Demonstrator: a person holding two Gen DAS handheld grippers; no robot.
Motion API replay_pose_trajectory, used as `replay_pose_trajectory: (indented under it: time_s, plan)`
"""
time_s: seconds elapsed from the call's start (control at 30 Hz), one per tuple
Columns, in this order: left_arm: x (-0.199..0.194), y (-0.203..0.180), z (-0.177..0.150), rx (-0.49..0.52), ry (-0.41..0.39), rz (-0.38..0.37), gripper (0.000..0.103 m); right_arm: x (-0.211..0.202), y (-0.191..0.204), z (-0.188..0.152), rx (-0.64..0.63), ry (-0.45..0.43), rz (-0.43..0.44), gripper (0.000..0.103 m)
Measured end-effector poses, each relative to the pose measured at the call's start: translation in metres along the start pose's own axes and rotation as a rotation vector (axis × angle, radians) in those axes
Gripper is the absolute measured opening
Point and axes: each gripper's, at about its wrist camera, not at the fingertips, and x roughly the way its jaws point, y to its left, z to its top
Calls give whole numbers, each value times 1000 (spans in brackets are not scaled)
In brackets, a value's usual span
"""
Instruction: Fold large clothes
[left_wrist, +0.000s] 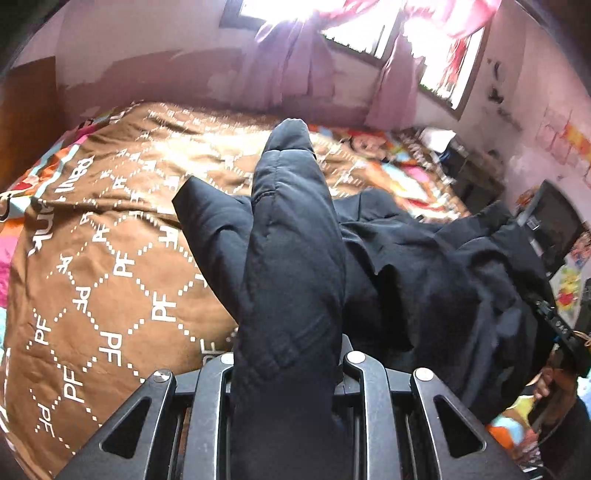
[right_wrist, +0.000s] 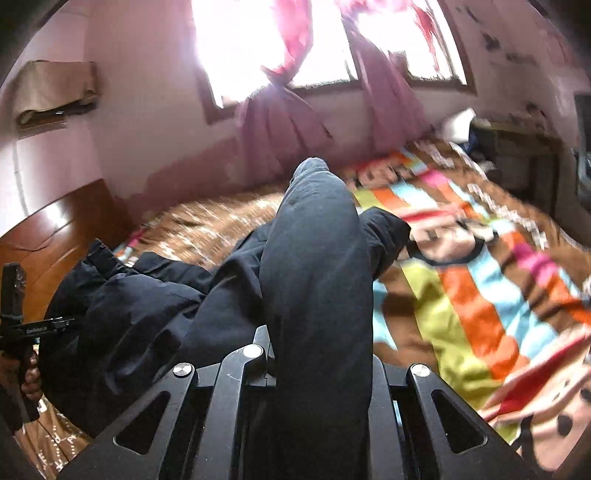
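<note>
Left wrist view: our left gripper (left_wrist: 288, 354) clamped on the black jacket (left_wrist: 424, 280), which trails over the brown bedspread (left_wrist: 96, 258).
Right wrist view: our right gripper (right_wrist: 317, 354) likewise pinching the jacket's fabric above the striped blanket (right_wrist: 480, 295).

We count what lies before us.
One black garment (left_wrist: 424, 266), one bedspread (left_wrist: 110, 258), two grippers (left_wrist: 288, 369) (right_wrist: 317, 354), two curtains (right_wrist: 280, 122).

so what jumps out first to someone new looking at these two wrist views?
The black padded jacket fills the middle of both wrist views, a fold of it draped over each gripper and the rest heaped on the bed. Under it lies a brown bedspread printed with white PF letters, with bright stripes on the right in the right wrist view. Behind, glaring windows with pink curtains.
</note>
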Motion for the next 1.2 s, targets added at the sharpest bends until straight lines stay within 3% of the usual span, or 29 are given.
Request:
replay_pose_trajectory:
  time_s: [0.1,0.23,0.3,0.47,0.57,0.67,0.9,1.2]
  plan:
    - [10,2,-8,9,25,30,21,12,-15,-16,40,24,-21,15]
    - [11,-2,-12,11,56,63,29,27,-29,-31,84,69,-57,28]
    - [15,-1,-13,-5,80,83,36,29,-34,-34,101,81,-88,47]
    - [20,17,-23,-141,137,130,61,23,-44,-40,133,82,-141,76]
    - [6,20,-32,-197,89,151,77,13,-39,-41,94,55,-168,86]
    - [-12,12,-39,-210,41,149,85,0,-28,-39,42,23,-183,98]
    - [-50,-18,-46,-145,-68,144,103,-37,-2,-33,-33,-44,-157,102]
    - [-102,-51,-54,-75,-206,136,103,-84,25,-32,-96,-109,-127,102]
